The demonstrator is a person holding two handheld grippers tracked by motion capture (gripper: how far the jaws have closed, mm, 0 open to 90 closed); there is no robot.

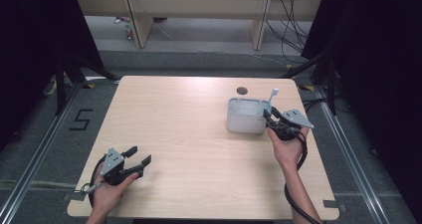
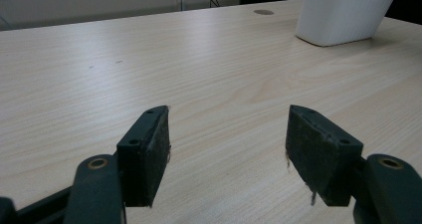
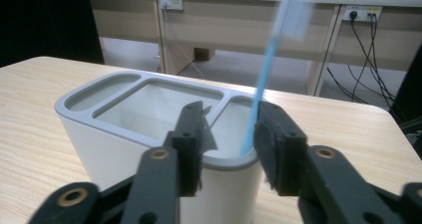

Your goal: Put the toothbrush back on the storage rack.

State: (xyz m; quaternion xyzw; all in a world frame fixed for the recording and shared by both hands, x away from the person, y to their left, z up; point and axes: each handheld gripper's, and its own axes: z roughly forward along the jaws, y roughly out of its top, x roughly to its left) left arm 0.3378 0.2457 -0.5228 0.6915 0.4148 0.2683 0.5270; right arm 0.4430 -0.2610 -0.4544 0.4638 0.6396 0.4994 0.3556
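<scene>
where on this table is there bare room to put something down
Most of the table is bare: the whole stretch between the left tool and the holder, plus the far left corner. It is crowded only at the right, where the right tool sits by the holder with the toothbrush in it.

Left gripper (image 1: 138, 157): held by left hand (image 1: 110, 186) low at near left; jaws spread wide, nothing between
Right gripper (image 1: 269, 115): in right hand (image 1: 287, 147) at far right; jaws parted; forearm reaching forward
</scene>
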